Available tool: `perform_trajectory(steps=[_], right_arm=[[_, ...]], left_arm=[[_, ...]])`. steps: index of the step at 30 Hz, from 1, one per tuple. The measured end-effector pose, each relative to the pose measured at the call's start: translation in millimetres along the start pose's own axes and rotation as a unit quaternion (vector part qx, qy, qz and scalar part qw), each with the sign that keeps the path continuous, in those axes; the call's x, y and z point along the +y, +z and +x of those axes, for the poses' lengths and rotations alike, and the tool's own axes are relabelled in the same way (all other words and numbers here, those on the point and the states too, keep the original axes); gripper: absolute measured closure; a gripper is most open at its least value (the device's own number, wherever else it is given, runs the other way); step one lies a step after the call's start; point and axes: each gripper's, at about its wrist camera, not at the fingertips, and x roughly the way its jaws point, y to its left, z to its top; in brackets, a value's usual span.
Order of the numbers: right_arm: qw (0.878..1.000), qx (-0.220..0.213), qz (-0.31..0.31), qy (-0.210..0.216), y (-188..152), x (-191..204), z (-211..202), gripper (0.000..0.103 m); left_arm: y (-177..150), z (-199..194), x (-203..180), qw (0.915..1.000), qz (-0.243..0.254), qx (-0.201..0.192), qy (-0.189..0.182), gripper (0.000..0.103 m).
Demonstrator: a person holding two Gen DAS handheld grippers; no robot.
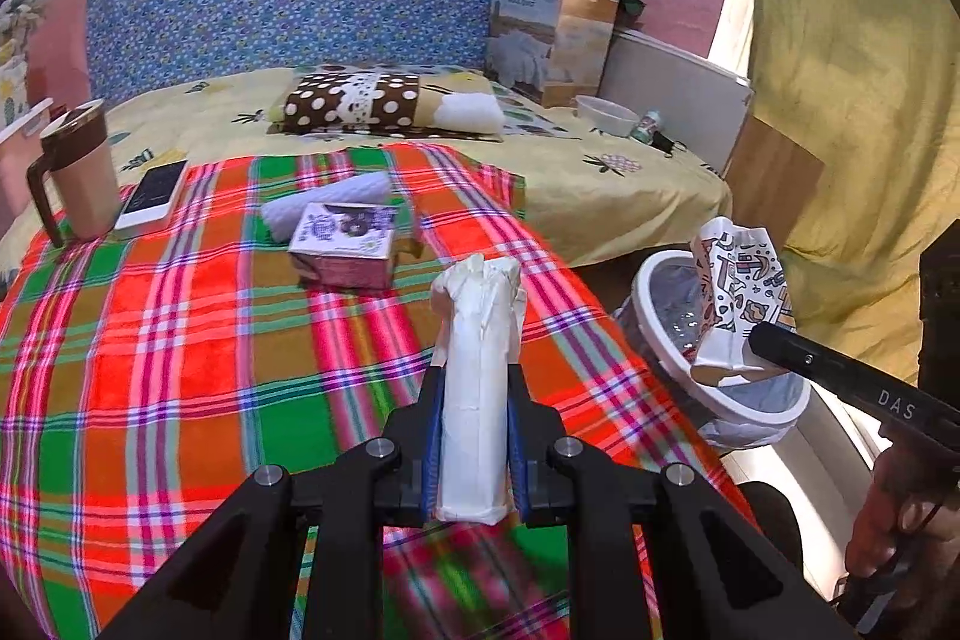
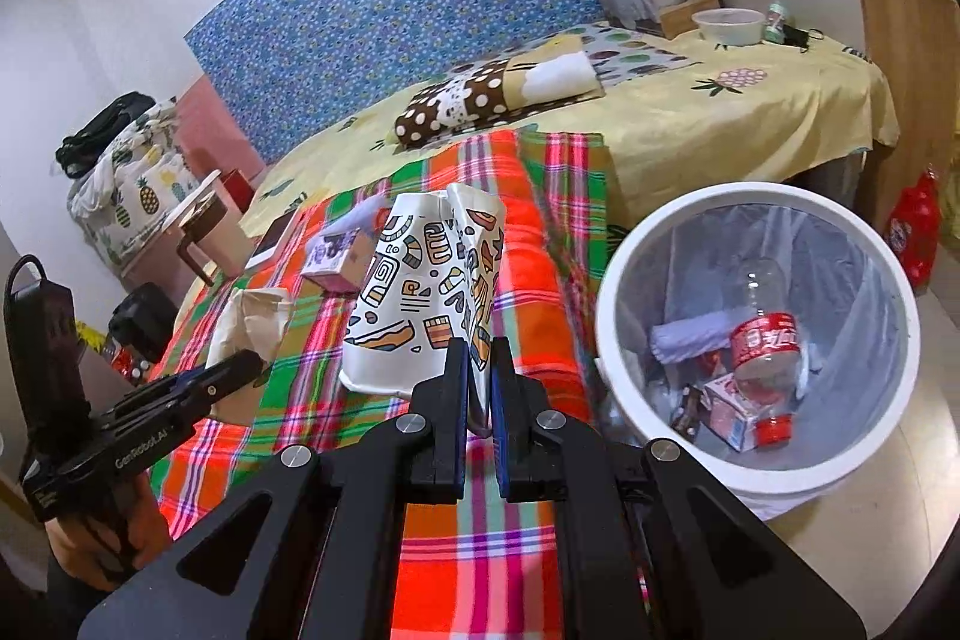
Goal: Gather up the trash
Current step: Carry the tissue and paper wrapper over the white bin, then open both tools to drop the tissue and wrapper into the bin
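My left gripper [image 1: 477, 382] is shut on a crumpled white paper bag [image 1: 480, 340], held above the plaid blanket [image 1: 180, 340]; the bag also shows in the right wrist view [image 2: 252, 322]. My right gripper [image 2: 478, 358] is shut on a crushed patterned paper cup [image 2: 420, 292], held over the blanket's edge beside the white trash bin [image 2: 630, 244]. In the left wrist view the cup [image 1: 738, 298] hangs over the bin [image 1: 648, 280]. The bin holds a plastic bottle [image 2: 765, 340], a small carton [image 2: 729, 412] and a tissue. A small purple box [image 1: 345, 244] and a white roll [image 1: 330, 202] lie on the blanket.
A brown mug [image 1: 78, 172] and a phone [image 1: 153, 193] sit at the blanket's far left. A polka-dot pillow [image 1: 354, 100], a cardboard box [image 1: 552, 34], a white bowl [image 1: 606, 115] and a small bottle [image 1: 645, 124] are on the yellow bed. A yellow curtain [image 1: 840, 70] hangs at right.
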Motion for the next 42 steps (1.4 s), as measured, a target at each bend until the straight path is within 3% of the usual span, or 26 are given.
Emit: perform_trajectory(steps=[27,42], right_arm=[[0.992,-0.028,0.081,-0.088,-6,-84,-39,0.094],[0.986,-0.008,0.097,-0.133,-9,-113,-39,0.094]], left_arm=[[22,62,-105,0.9934,0.074,0.026,-0.084,0.084],[19,108,-163,0.9830,0.114,0.060,-0.131,0.084]])
